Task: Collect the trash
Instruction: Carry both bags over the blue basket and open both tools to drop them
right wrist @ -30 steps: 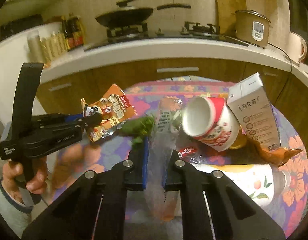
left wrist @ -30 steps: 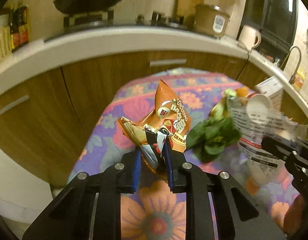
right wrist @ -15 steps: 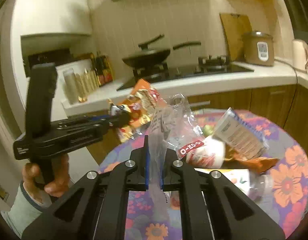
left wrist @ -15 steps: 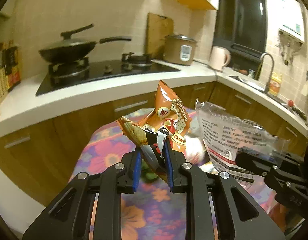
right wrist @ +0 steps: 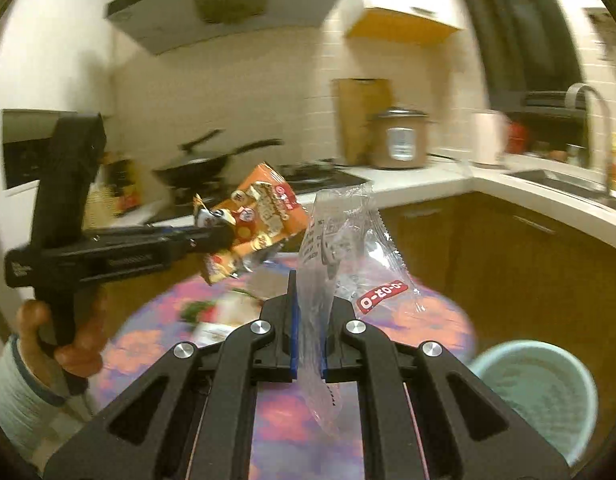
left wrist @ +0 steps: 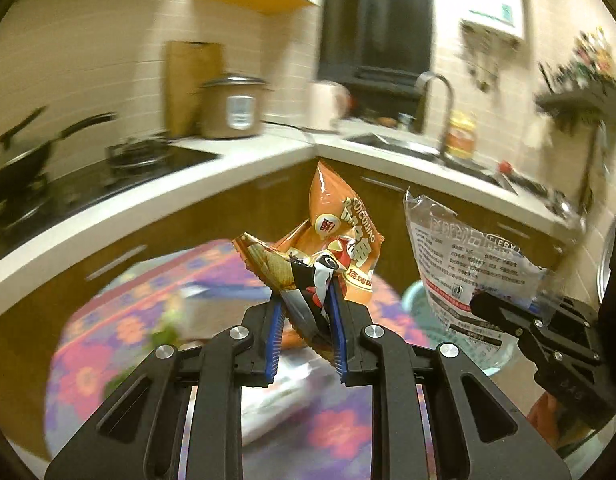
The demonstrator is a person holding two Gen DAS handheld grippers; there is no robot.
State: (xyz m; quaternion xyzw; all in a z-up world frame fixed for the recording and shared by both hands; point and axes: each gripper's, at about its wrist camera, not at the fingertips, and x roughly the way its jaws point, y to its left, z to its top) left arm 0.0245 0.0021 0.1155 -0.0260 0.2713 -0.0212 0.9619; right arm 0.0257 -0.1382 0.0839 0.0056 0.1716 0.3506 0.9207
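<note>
My left gripper [left wrist: 304,304] is shut on a crumpled orange snack bag [left wrist: 340,236], held up in the air above the table. From the right wrist view the same gripper [right wrist: 224,232] and orange bag [right wrist: 260,212] hang at the left, with a hand [right wrist: 68,344] on the handle. My right gripper [right wrist: 310,312] is shut on a clear plastic wrapper [right wrist: 348,248] with printed text and a red label; that wrapper [left wrist: 460,264] also shows at the right of the left wrist view. A pale green trash bin [right wrist: 544,392] stands on the floor at the lower right.
A round table with a floral cloth [right wrist: 436,320] lies below both grippers, with blurred litter and green leaves [left wrist: 164,336] on it. The white counter [left wrist: 108,216] wraps behind, carrying a pan [right wrist: 200,164], a rice cooker [right wrist: 400,140], a kettle [right wrist: 488,136] and a sink faucet [left wrist: 440,100].
Both grippers have lifted off the table with their bags and swung to the right. The view now takes in the sink corner and the green bin.
</note>
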